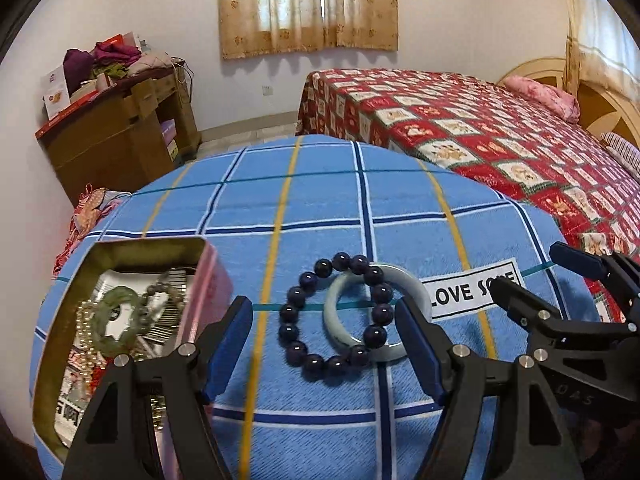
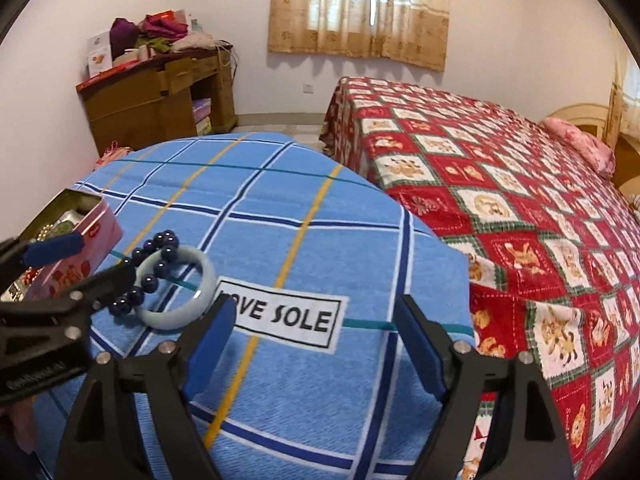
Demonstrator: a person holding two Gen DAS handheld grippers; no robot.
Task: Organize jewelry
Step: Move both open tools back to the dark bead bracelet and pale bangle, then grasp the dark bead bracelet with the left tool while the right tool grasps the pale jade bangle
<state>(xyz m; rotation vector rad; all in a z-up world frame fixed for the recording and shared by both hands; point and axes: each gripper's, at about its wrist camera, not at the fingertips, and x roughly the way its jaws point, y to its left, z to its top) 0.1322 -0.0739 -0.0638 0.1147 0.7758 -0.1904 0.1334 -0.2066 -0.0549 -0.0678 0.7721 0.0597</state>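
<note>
A blue checked cloth [image 1: 320, 208] covered the desk (bed [image 2: 520, 200] beyond). The beaded bracelet [image 1: 336, 316] overlapped the bangle [image 1: 416, 288] beside the tin [image 1: 132, 252]. Both left tongs [image 1: 324, 344] and right tongs [image 2: 316, 344] were released.

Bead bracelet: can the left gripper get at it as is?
Probably yes. The left gripper is open with the bead bracelet between its fingers and nothing in between, though the bracelet overlaps the pale bangle.

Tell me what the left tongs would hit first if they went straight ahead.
Most likely the dark bead bracelet, lying between the open left tongs and overlapping the pale bangle on the blue cloth. Depth is hard to judge.
</note>
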